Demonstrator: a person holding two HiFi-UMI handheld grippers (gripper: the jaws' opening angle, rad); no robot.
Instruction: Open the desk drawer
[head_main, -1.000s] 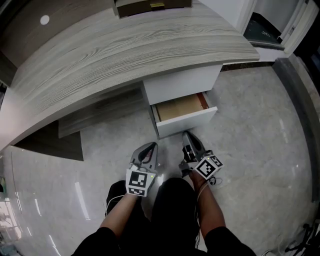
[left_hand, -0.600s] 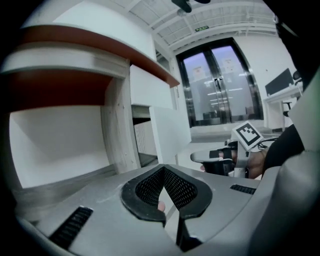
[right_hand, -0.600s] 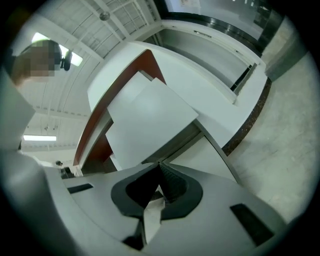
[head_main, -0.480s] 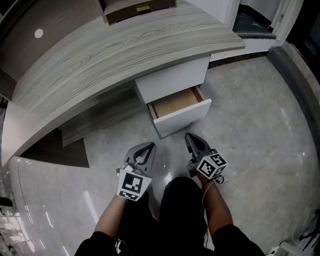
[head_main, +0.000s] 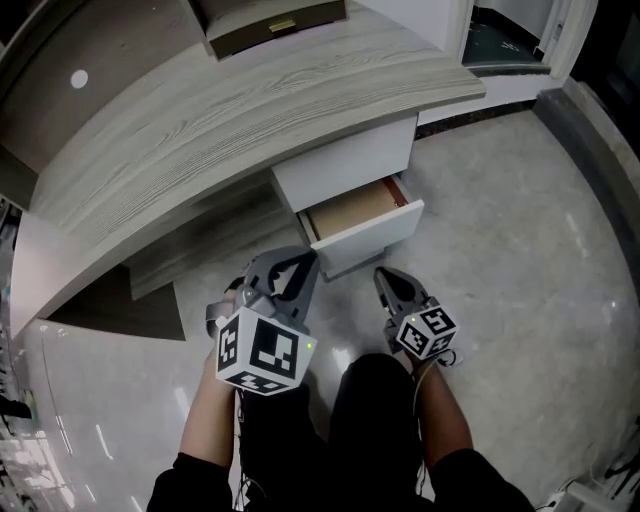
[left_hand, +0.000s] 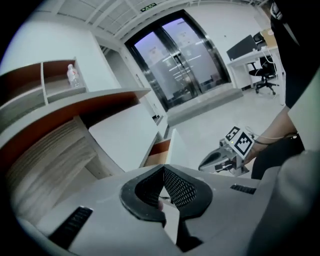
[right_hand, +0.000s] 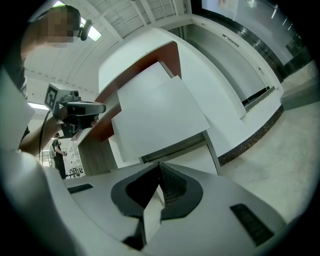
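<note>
**1. Tabletop** (head_main: 250, 110): grey wood-grain and curved. It overhangs the drawer from behind.

**2. Left gripper** (head_main: 300, 265): yours, just left of the drawer's front corner. The jaws are closed together with nothing between them.

**3. Drawer** (head_main: 375, 235): under the tabletop's right end, already pulled partly out, with a bare wooden floor showing inside.
- The front is white and smooth, and no handle is visible.
- Expect a stiff, rigid box that slides on runners. It is likely light, and slick on the face.
- Take it by the top edge of the front panel and pull straight out, as a skewed pull may bind it.

**4. Right gripper** (head_main: 383, 278): yours, just in front of the drawer's front panel and apart from it. The jaws are pressed together and hold nothing.
</note>
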